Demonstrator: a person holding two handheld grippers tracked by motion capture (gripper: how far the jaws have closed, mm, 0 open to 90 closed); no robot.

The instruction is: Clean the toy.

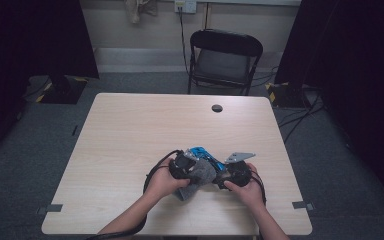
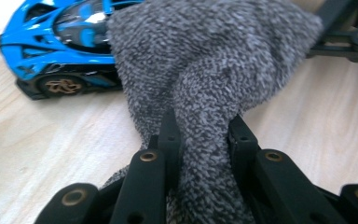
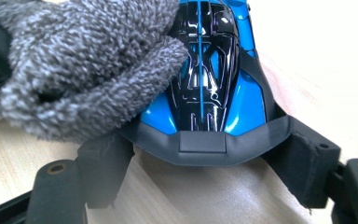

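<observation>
A blue and black toy car (image 1: 199, 152) sits on the wooden table (image 1: 130, 130) near its front edge. A grey fluffy cloth (image 1: 200, 173) is draped over one side of the car. My left gripper (image 2: 203, 135) is shut on a bunched fold of the cloth (image 2: 205, 60), and the car (image 2: 51, 51) lies beyond it at the upper left. My right gripper (image 3: 205, 158) clamps the black end of the car (image 3: 205, 70) between its jaws, while the cloth (image 3: 74, 60) rests on the car's roof. In the high view the left gripper (image 1: 187, 167) and right gripper (image 1: 226, 174) face each other closely.
A round cable hole (image 1: 217, 108) sits in the table's far edge. A black folding chair (image 1: 223, 60) stands behind the table, with dark curtains at both sides. Cables run across the grey floor at the right.
</observation>
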